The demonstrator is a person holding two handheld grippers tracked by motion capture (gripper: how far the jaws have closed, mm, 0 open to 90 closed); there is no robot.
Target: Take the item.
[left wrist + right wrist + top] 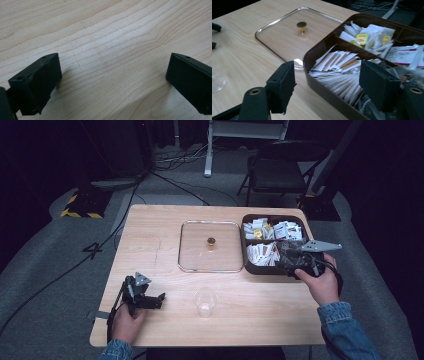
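Right gripper (327, 85) open, empty, over near compartment of box (322, 86) holding sachets (337, 67). Left gripper (113, 82) open, empty, resting low over bare counter (105, 32).

table (150, 230): pale wood with wavy grain
box (324, 90): dark brown
packets (337, 67): white, some with tan stripes
tea tags (361, 38): yellow
lid (192, 255): clear glass, gold knob
cup (205, 302): clear
left gripper (113, 82): black
right gripper (327, 85): black

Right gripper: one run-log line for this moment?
right gripper: open, empty | over: brown box, sachets | left gripper: open, on table
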